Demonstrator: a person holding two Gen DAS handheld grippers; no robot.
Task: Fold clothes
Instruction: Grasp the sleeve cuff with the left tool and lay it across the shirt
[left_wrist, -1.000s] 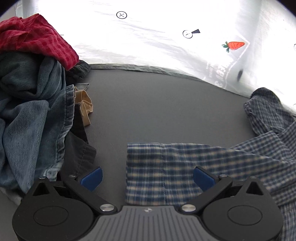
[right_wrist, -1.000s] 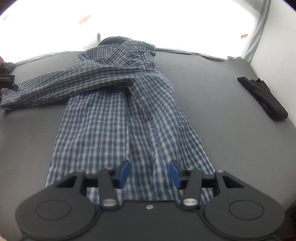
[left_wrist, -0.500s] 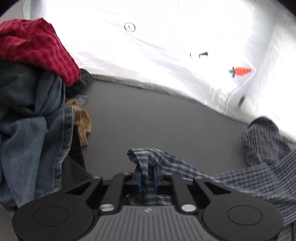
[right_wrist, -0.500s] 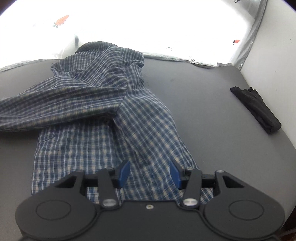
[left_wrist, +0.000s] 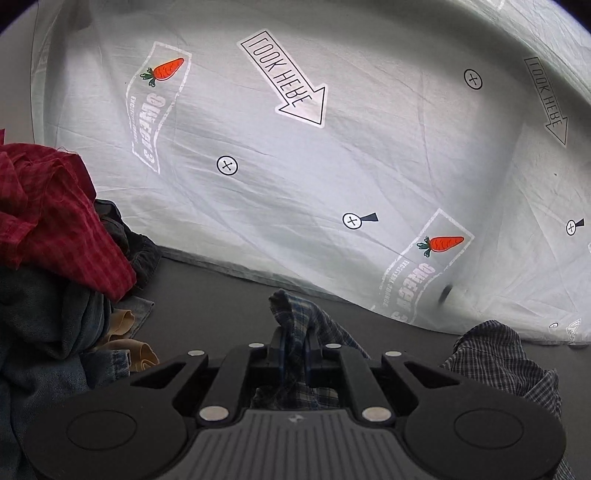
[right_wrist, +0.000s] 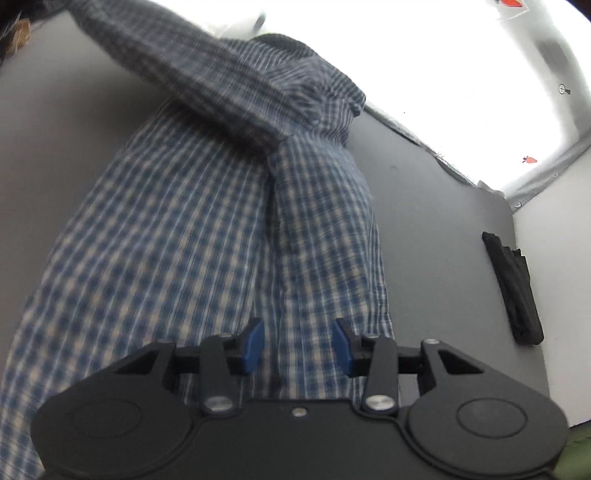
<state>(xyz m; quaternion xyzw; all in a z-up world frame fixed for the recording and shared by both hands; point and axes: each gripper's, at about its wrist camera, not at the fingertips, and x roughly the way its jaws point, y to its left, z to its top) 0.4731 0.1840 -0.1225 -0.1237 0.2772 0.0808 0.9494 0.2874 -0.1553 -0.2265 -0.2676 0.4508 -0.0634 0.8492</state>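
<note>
The left gripper (left_wrist: 294, 345) is clenched on the plaid shirt's cuff (left_wrist: 291, 314), raised off the grey table (left_wrist: 221, 295). The right gripper (right_wrist: 297, 341) hangs released over the plaid shirt (right_wrist: 207, 229), bare tabletop to its right before a folded black garment (right_wrist: 515, 291).

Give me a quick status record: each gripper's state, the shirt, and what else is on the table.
left gripper: shut on the plaid shirt's sleeve end
right gripper: open, over the shirt body, gripping nothing
plaid shirt: blue check, spread on the grey table, sleeve lying across it
pile: red checked garment on denim, left of the left gripper
black folded cloth: near the table's right edge
</note>
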